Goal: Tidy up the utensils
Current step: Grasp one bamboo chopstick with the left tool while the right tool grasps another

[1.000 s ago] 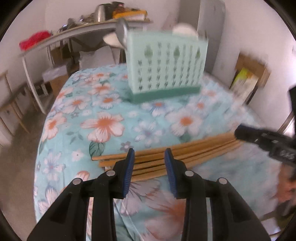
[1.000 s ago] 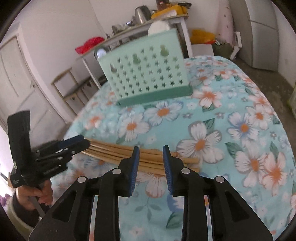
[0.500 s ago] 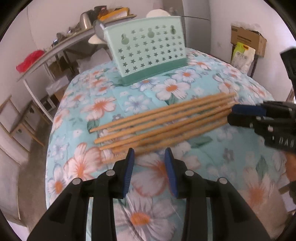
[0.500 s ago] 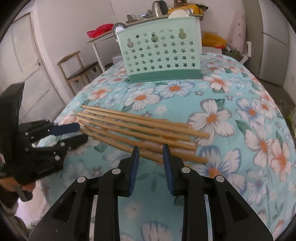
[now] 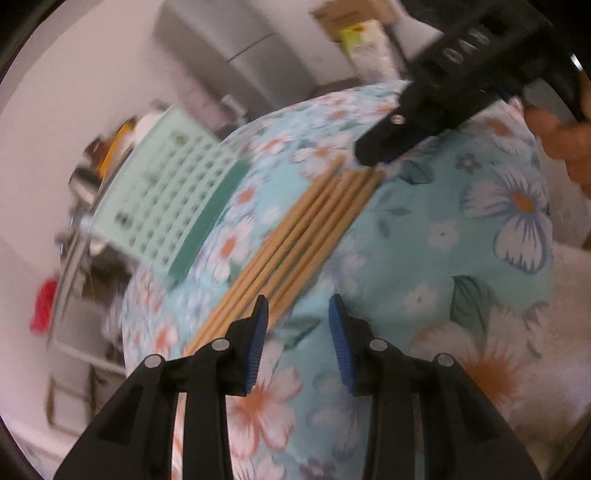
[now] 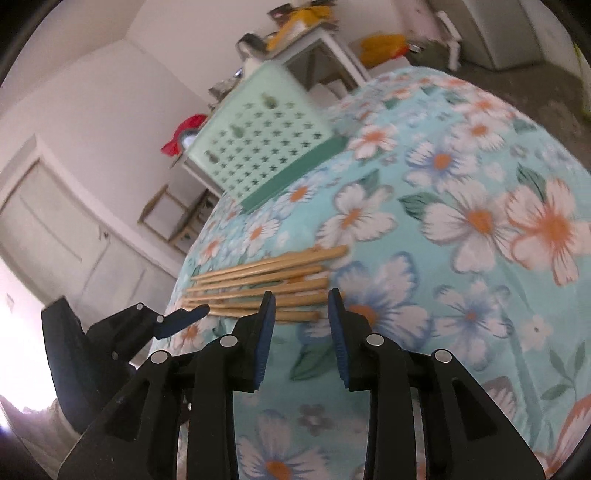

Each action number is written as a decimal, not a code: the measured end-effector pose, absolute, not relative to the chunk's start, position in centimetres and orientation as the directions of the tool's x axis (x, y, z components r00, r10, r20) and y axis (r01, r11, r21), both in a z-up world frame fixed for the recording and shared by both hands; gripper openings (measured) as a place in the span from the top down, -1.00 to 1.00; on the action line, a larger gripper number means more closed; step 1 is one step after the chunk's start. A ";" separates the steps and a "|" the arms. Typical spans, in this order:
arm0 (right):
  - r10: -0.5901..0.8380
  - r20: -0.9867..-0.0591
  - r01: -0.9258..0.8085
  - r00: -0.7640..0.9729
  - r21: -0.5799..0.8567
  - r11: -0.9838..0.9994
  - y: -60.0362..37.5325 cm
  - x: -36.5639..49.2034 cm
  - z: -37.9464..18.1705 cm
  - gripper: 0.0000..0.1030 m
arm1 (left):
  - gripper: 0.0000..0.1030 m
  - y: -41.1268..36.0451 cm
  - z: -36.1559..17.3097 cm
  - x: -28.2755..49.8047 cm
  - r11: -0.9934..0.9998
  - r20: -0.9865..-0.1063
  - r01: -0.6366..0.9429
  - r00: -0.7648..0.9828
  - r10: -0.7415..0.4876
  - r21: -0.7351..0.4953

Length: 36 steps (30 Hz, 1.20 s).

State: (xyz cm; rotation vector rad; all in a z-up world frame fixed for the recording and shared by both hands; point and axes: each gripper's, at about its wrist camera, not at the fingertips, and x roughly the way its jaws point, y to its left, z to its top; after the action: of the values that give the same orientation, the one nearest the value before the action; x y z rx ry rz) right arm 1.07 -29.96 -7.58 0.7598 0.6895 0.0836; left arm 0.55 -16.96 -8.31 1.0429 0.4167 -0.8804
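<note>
Several wooden chopsticks (image 5: 295, 236) lie side by side in a bundle on the floral tablecloth (image 5: 461, 258); they also show in the right wrist view (image 6: 258, 288). A mint green perforated utensil basket (image 5: 166, 199) stands behind them, also in the right wrist view (image 6: 266, 144). My left gripper (image 5: 297, 314) is open and empty at the near end of the bundle. My right gripper (image 6: 300, 302) is open and empty at the other end. Each gripper shows in the other's view: the right one (image 5: 380, 147), the left one (image 6: 184, 317).
A cluttered shelf table (image 6: 295, 37) with a kettle and red cloth (image 6: 184, 129) stands behind the round table. A grey fridge (image 5: 236, 48), cardboard box (image 5: 358, 22) and small wooden stool (image 6: 173, 214) stand around the room.
Both grippers have tilted and closed in on opposite ends of the chopstick bundle. The chopsticks now lie packed closer together. Both stay open.
</note>
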 end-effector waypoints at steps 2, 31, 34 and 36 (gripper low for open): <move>0.332 -0.529 0.173 0.781 0.694 0.699 -30.7 1.2 -8.3 0.44 | 0.39 -17.8 -8.6 0.5 0.153 -0.675 0.792 0.589 -0.445 0.591; 0.354 -0.570 0.336 0.742 0.772 0.539 -32.8 -3.1 -7.9 0.41 | 0.60 -20.2 -7.6 0.1 0.020 -0.820 0.917 0.366 -0.440 0.399; 0.361 -0.557 0.346 0.748 0.791 0.504 -32.7 -3.3 -8.0 0.41 | 0.62 -21.1 -7.9 0.2 0.020 -0.825 0.921 0.357 -0.438 0.388; 0.376 -0.546 0.351 0.749 0.808 0.473 -32.5 -2.9 -8.2 0.40 | 0.70 -21.5 -7.9 -0.1 0.017 -0.822 0.919 0.360 -0.442 0.393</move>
State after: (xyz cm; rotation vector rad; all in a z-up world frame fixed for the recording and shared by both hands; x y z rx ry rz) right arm -2.91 -32.54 -8.17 1.1083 0.7655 0.0172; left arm -0.13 -21.46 -7.92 1.0877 0.5584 -1.1473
